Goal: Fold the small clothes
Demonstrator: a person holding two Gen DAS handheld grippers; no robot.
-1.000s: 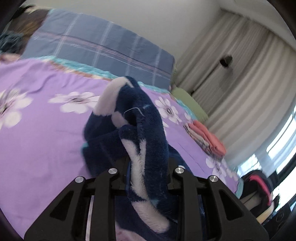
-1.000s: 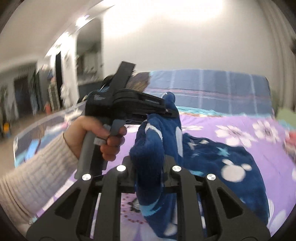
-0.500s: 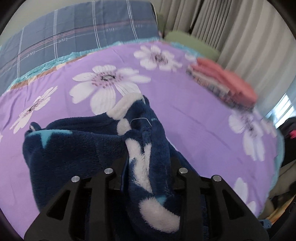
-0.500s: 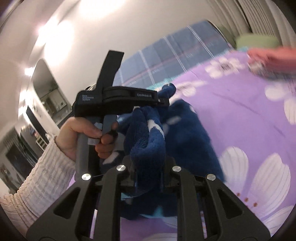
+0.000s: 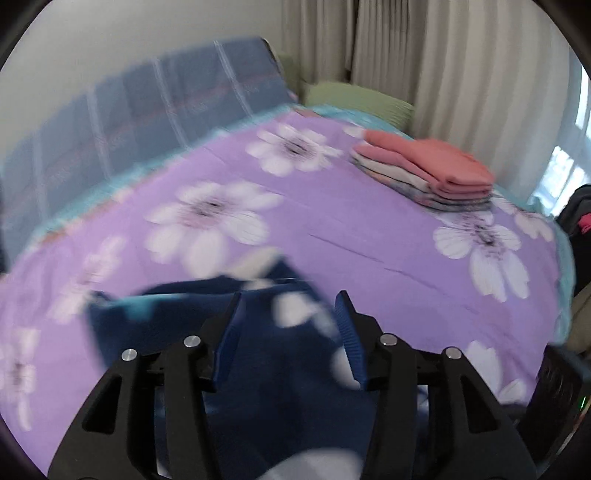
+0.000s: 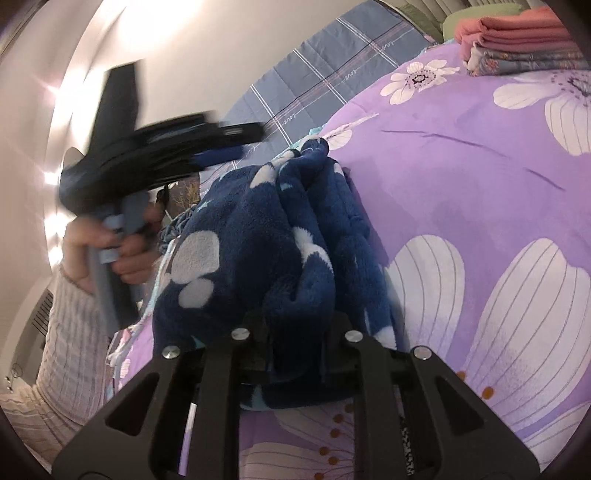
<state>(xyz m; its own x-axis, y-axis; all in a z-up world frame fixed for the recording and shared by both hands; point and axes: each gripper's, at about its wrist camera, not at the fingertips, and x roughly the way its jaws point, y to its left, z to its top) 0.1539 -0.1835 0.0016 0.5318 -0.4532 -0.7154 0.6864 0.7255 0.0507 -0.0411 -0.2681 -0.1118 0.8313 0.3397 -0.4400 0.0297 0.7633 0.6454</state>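
A navy fleece garment with white spots (image 6: 266, 236) lies bunched on the purple flowered bedspread (image 6: 461, 155). My right gripper (image 6: 295, 332) is shut on a thick fold of it, low over the bed. My left gripper (image 5: 288, 314) is open, its blue-padded fingers (image 5: 229, 332) apart just above the garment (image 5: 266, 369), which lies flat beneath it. In the right wrist view the left gripper (image 6: 218, 155) shows blurred at the left, held by a hand in a cream ribbed sleeve, above the garment's far end.
A stack of folded clothes, pink on top (image 5: 428, 170), sits at the bed's far right corner and shows in the right wrist view too (image 6: 513, 33). A blue plaid quilt (image 5: 140, 110) and green pillow (image 5: 358, 99) lie by the wall. Curtains hang behind.
My left gripper has opened and let go of the garment, which dropped onto the bed. Both grippers came down toward the bedspread. My right gripper keeps its hold.
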